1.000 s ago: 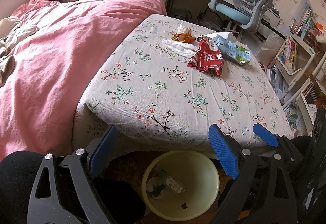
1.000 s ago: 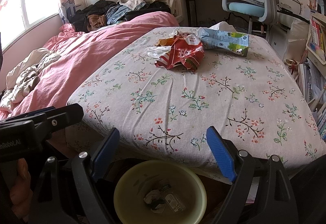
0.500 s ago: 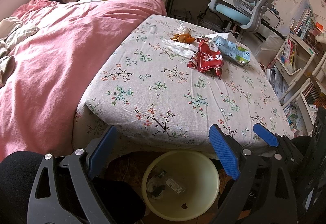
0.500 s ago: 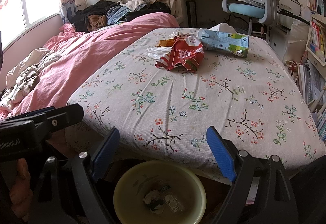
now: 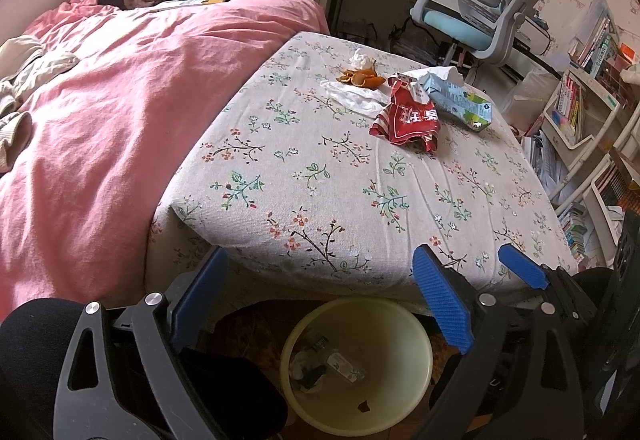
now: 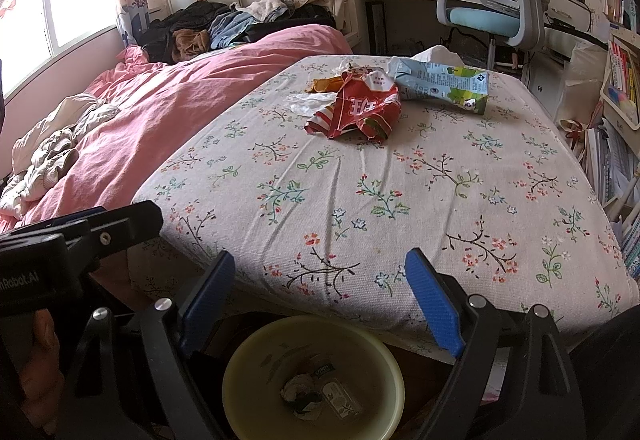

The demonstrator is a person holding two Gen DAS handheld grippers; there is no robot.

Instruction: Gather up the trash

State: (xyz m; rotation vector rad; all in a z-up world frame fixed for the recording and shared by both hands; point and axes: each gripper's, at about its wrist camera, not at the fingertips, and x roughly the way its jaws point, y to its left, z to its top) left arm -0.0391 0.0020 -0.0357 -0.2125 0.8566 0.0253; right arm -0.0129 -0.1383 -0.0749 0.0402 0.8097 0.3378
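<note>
Almost nothing is seen to have changed over the last second: the left gripper (image 5: 320,300) and the right gripper (image 6: 320,296) are held as before, fingers spread wide and empty, above the yellow bin (image 5: 356,364), where a few scraps already lie. The trash remains on the floral bed (image 6: 360,200), well apart from both: a red snack wrapper (image 6: 356,108), a blue-green carton (image 6: 444,84) just beside it, orange peel (image 5: 360,78) and crumpled tissue (image 5: 352,96). A pause before the next reach toward the wrapper is suggested.
</note>
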